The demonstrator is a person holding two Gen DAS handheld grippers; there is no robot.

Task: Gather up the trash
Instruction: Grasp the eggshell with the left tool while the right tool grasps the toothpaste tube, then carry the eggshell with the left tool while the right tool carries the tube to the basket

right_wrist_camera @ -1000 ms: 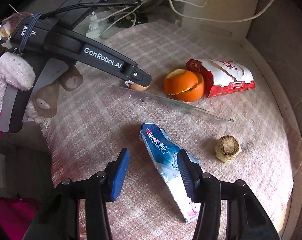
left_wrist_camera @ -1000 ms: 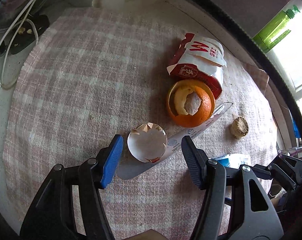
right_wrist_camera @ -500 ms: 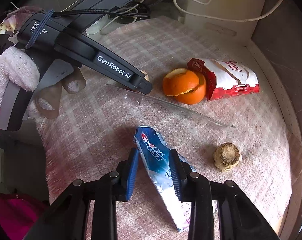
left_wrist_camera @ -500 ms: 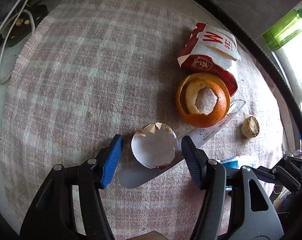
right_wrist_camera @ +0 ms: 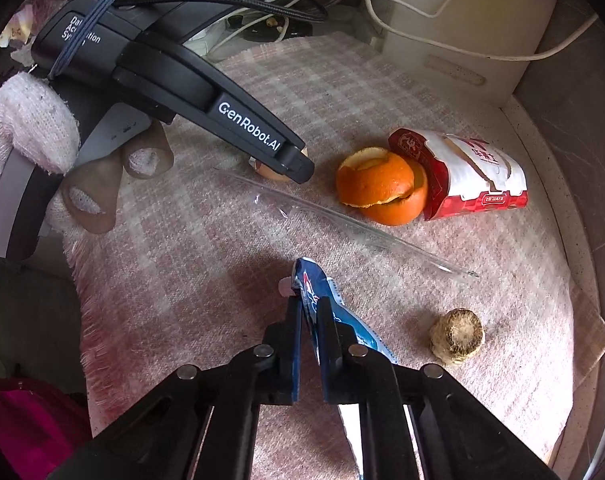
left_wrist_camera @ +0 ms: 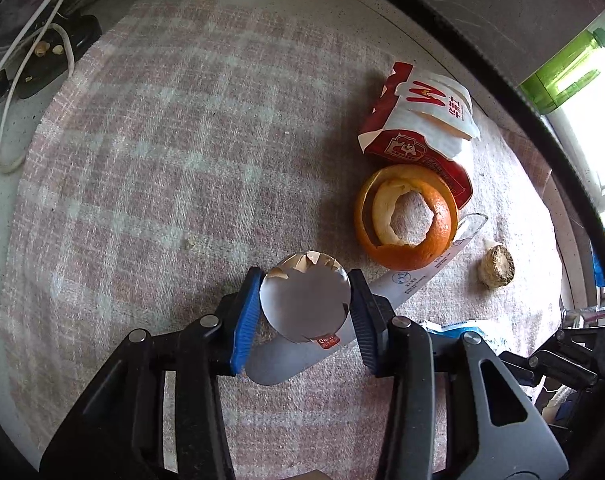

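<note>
My left hand-held gripper (left_wrist_camera: 305,312) is closing on the eggshell (left_wrist_camera: 304,304), right hand-held gripper (right_wrist_camera: 309,312) pinches the wrapper (right_wrist_camera: 322,300); peel (left_wrist_camera: 408,218), carton (left_wrist_camera: 420,120) remain.

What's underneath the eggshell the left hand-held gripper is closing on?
A long clear plastic sleeve runs under the eggshell, lying on the checked cloth. The sleeve's middle stretch is hidden by the shell; whether anything else lies beneath cannot be seen.

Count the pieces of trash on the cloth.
6. Eggshell between the left fingers; clear sleeve under it; orange peel mid-cloth; red carton behind the peel; blue wrapper in the right fingers; stub near the edge. More may be hidden.
</note>
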